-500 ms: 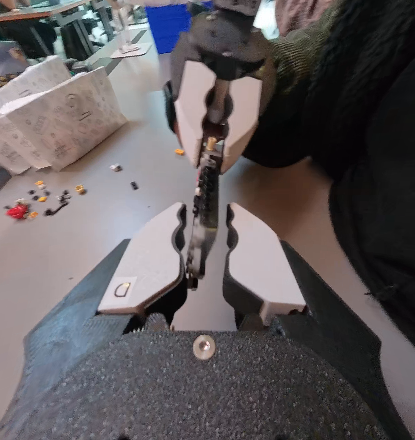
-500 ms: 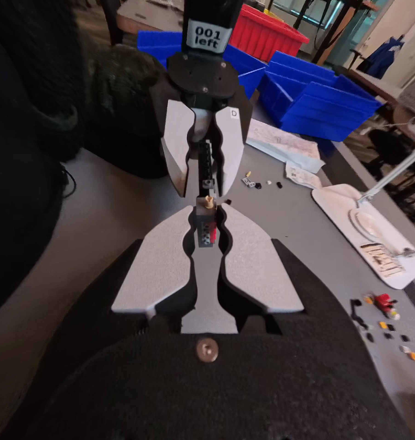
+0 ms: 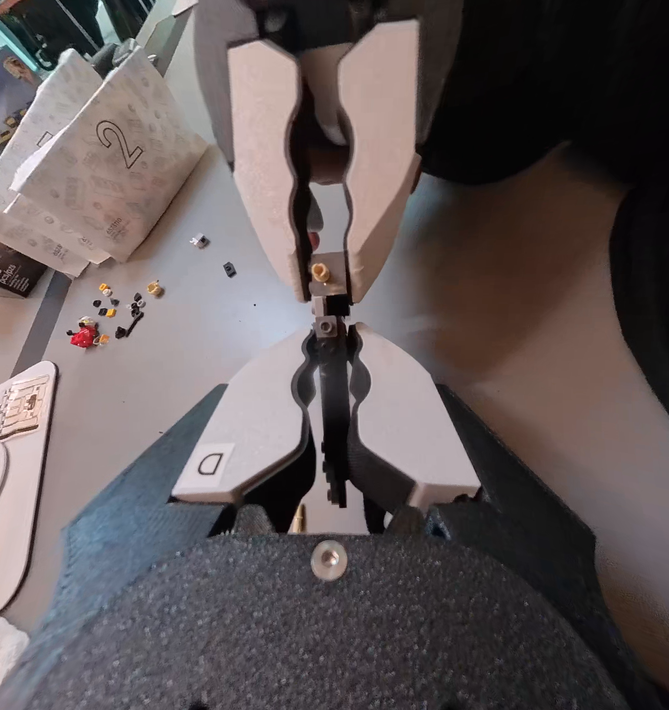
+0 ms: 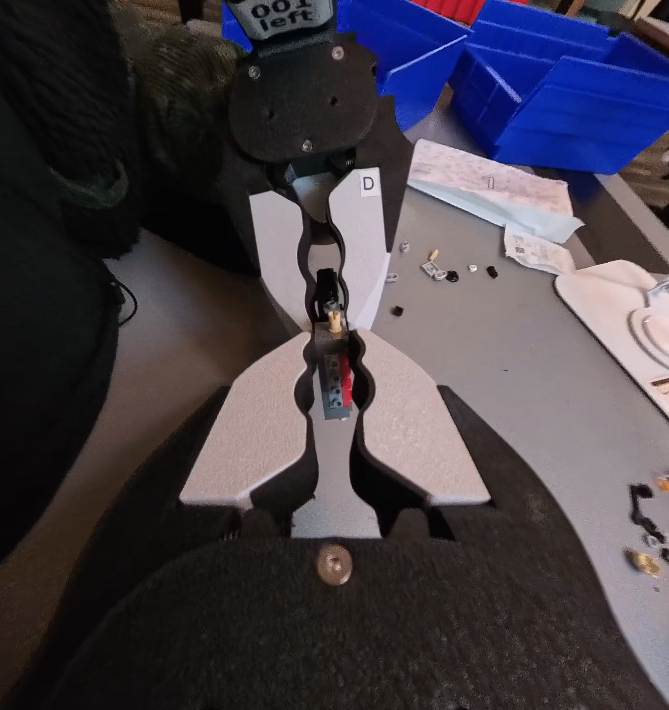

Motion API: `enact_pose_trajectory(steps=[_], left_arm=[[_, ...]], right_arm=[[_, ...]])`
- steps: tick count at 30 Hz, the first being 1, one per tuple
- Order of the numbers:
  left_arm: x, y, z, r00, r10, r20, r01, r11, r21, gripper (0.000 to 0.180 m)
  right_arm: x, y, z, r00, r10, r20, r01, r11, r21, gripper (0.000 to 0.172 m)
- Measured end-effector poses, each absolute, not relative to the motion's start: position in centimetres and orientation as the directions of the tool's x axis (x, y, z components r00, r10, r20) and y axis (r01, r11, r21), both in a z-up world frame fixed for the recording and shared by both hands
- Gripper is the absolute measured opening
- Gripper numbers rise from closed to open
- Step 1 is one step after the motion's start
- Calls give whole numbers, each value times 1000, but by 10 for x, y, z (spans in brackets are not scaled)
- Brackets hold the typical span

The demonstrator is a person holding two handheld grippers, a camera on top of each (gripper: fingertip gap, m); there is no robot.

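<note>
My left gripper (image 3: 333,334) is shut on a long black brick bar (image 3: 335,403) with a small grey studded brick (image 3: 326,327) at its front end. My right gripper (image 3: 327,296) faces it tip to tip, above the grey table. It is shut on a grey block (image 3: 331,284) with a tan pin (image 3: 319,271) sticking out. In the right wrist view my right gripper (image 4: 333,338) grips this grey and red brick assembly (image 4: 336,380). The tan pin (image 4: 333,320) points at the black bar (image 4: 325,284) in my left gripper (image 4: 331,307). The two assemblies touch or nearly touch.
Printed paper bags (image 3: 95,161) and loose small bricks (image 3: 110,311) with a red piece (image 3: 82,336) lie to the left. A white lamp base (image 3: 18,442) is nearer. Blue bins (image 4: 555,96), paper sheets (image 4: 486,188) and more small parts (image 4: 440,271) lie beyond. A dark sleeve (image 3: 555,77) is close by.
My left jaws stood open around the black bar and have closed on it. The two grippers have come closer, tip to tip. My right gripper has kept its grasp.
</note>
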State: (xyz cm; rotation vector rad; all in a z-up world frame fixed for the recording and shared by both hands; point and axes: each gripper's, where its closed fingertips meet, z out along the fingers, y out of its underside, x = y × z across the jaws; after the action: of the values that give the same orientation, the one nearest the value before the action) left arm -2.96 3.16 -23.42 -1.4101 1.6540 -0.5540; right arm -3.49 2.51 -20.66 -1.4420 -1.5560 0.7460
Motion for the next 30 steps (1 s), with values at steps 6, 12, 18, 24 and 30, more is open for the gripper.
enact_pose_trajectory(steps=[6,12,18,24,30], left_arm=[[-31,27,-241,-13,-938,-345,-598,284,-750,15],[-34,26,-248,-26,-943,-332,-624,275,-731,15],[-30,20,-235,-3,-993,-116,-509,101,-855,13],[-26,14,-241,-29,-1000,2,-536,14,-844,14],[-24,9,-234,-44,-975,219,-496,-169,-852,13]], right_arm=[[-36,20,-213,28,989,-148,409,-147,-901,17],[-38,19,-220,26,938,-345,370,-329,-869,18],[-39,18,-206,3,999,49,358,45,-933,16],[-40,16,-208,-13,965,260,409,243,-880,17],[-38,16,-201,0,966,260,379,241,-893,16]])
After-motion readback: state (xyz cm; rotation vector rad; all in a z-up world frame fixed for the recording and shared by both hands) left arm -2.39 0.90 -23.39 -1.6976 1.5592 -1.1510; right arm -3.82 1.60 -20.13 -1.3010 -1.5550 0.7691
